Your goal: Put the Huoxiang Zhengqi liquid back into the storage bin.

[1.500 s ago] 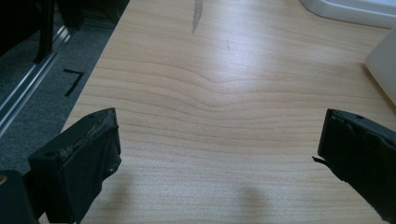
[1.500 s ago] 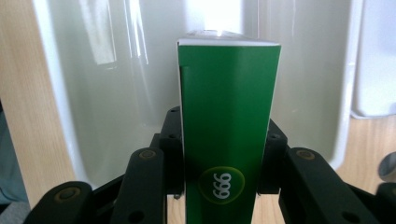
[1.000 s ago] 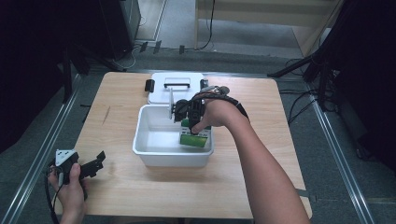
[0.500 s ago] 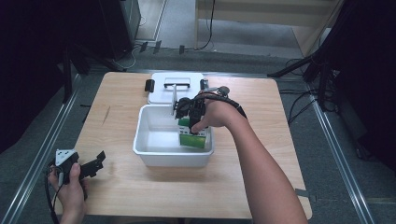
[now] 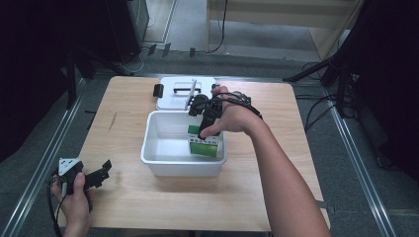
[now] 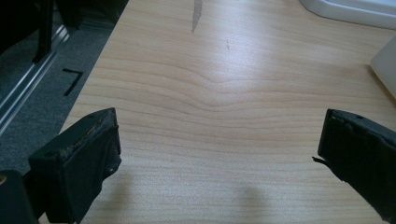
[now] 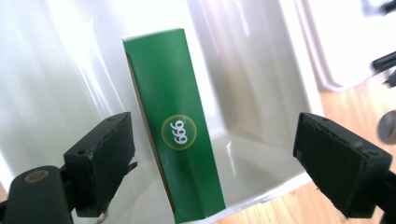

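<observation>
Opening just now, the right gripper (image 7: 212,158) released the green rectangular cardboard box (image 7: 175,154), which stood untouched between its jaws inside the white plastic tub (image 5: 163,160).

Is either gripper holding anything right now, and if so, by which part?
Nothing is held. The right gripper has just been opening; the green box stands between its fingers in the white bin, untouched. The left gripper is open over bare table.

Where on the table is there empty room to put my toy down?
Bare wood lies right of the white plastic bin, and on the left between it and the left gripper. It's crowded in the bin's right end, where the green cardboard box stands under the right gripper.
</observation>
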